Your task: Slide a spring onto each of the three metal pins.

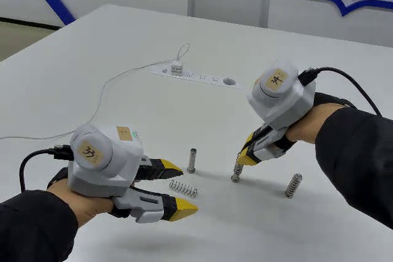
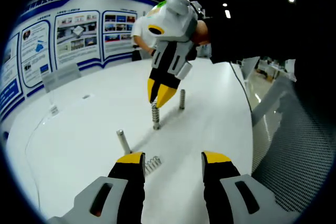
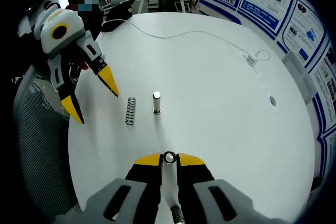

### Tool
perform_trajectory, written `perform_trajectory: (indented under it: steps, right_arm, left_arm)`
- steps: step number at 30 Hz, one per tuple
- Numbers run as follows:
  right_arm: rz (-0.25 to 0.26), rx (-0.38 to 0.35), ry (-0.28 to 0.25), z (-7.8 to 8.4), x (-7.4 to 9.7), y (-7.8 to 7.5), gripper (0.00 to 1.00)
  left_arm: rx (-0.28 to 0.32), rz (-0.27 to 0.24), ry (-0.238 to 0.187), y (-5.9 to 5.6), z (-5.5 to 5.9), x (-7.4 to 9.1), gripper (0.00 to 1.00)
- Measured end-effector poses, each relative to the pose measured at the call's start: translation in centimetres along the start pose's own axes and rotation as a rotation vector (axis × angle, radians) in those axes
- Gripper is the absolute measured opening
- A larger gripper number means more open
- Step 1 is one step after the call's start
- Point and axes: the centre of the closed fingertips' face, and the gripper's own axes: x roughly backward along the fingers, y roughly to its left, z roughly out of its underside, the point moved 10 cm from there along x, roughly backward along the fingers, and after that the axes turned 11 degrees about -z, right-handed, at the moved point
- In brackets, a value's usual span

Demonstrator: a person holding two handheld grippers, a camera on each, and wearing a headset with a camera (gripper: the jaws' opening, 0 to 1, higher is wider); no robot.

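Note:
Three metal pins stand on the white table (image 1: 92,72). The left pin (image 1: 192,160) (image 2: 123,141) (image 3: 156,102) is bare. The middle pin (image 1: 236,170) (image 2: 156,115) carries a spring, and my right gripper (image 1: 244,159) (image 2: 159,97) (image 3: 169,162) is shut on its upper end. The right pin (image 1: 293,185) (image 2: 181,99) also wears a spring. A loose spring (image 1: 183,188) (image 2: 152,164) (image 3: 130,111) lies flat beside the bare pin. My left gripper (image 1: 179,188) (image 2: 173,158) (image 3: 95,99) hovers open just short of it, holding nothing.
A flush socket strip (image 1: 202,78) with a white plug (image 1: 177,67) and its cable lies at the table's middle back. A grey chair back (image 1: 228,3) stands beyond the far edge. A mesh chair (image 2: 294,145) is by the near edge.

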Motion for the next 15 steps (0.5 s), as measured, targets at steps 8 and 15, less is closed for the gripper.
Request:
perform_trajectory:
  steps: [8,15]
  right_arm:
    - [0.008,-0.004,0.027,0.3,-1.0,0.0,0.12]
    - [0.010,-0.020,0.023,0.6,-1.2,-0.1,0.12]
  left_arm:
    - [-0.001,0.000,0.004,0.0,0.1,0.0,0.44]
    - [0.000,-0.004,0.003,0.0,0.1,0.1,0.44]
